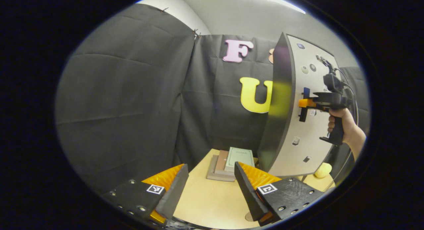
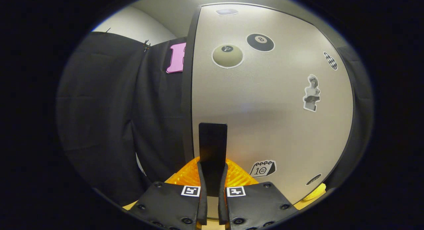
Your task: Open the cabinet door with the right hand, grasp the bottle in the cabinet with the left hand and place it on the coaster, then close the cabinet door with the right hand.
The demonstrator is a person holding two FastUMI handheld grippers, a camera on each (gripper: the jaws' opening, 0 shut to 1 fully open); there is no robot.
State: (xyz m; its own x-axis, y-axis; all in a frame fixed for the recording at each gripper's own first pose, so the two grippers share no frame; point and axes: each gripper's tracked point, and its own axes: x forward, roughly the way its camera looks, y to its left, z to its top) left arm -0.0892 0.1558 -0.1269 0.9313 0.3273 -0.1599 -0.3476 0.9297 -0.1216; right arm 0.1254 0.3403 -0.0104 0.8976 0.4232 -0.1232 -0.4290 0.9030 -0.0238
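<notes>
Cabinet door (image 2: 271,101): pale panel with a dark edge, dotted with stickers, standing close in front of the right tool in the right gripper view; in the left gripper view it shows edge-on at the right, swung out from the booth wall.
Door handle (image 2: 212,154): dark upright bar on the door's face, near its left edge in the right gripper view.
Right tool (image 2: 212,190): clenched on the door handle, one finger pressed to each side of the bar; in the left gripper view it is seen farther off against the door, held by a hand (image 1: 344,124).
Left tool (image 1: 212,187): released, fingers spread wide with nothing between them, hanging above the surface and well apart from the door.
Surface (image 1: 205,200): light wood, under the left tool and running back to the wall.
Books (image 1: 230,163): a small flat stack lying on the surface by the wall, just left of the door's lower edge.
Yellow object (image 1: 323,170): small and rounded, on the surface below the door's bottom corner; too small to tell what it is.
</notes>
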